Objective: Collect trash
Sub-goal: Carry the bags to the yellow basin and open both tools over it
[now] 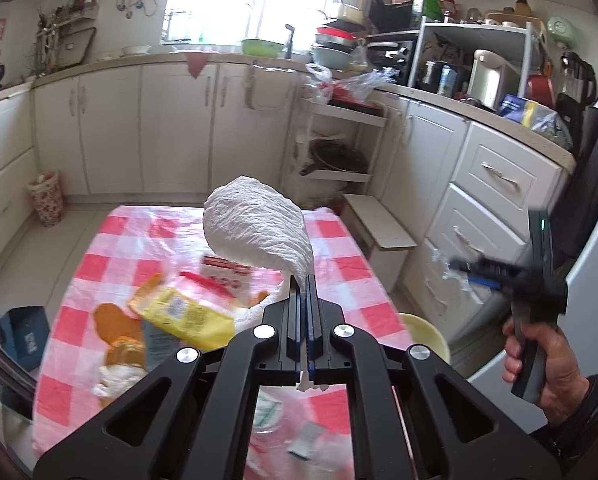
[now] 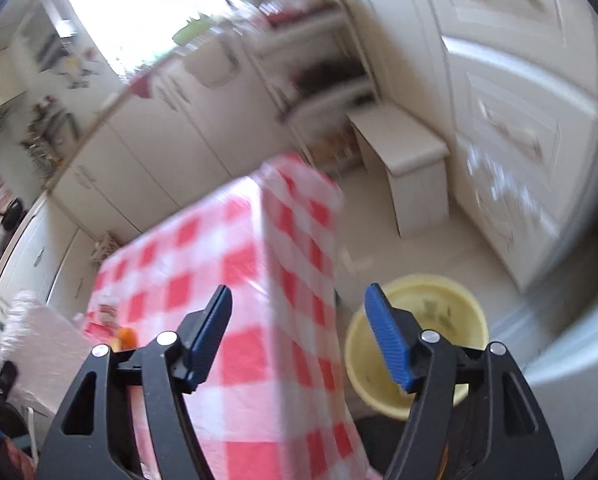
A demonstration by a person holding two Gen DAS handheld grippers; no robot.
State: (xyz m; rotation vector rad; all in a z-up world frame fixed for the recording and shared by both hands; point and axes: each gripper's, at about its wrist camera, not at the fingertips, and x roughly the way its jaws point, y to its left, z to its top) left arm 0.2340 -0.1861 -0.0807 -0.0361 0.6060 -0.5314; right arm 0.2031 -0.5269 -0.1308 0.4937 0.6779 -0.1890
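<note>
On the worktop (image 1: 331, 272): we see a red-and-white checked cloth, with a yellow packet (image 1: 187, 314), orange peel (image 1: 113, 320), a red-and-white wrapper (image 1: 225, 274) and clear plastic lying together near its middle.
Left gripper (image 1: 305, 280): our jaws are closed on the twisted tail of a crumpled white tissue (image 1: 255, 228), which balloons above the tips, over the litter.
Right gripper (image 2: 299, 300): our jaws stand apart with nothing between them; the blue pads frame the cloth's hanging corner and the bin.
Bin (image 2: 451, 312): a pale yellow bin on the floor just beside the worktop's corner.
In the way: the tissue hides part of the worktop's far edge from the left view; a low white stool (image 2: 411, 152) stands beyond the bin, by the drawers (image 1: 495, 184).
Left view only: the litter pile, the tissue sharp, the person's hand (image 1: 547, 364) on the right gripper's handle, and a patterned basket (image 1: 47, 198) by the far cabinets.
Right view only: the bin's whole mouth; the picture is blurred, the tissue only a pale smear at the left edge.
</note>
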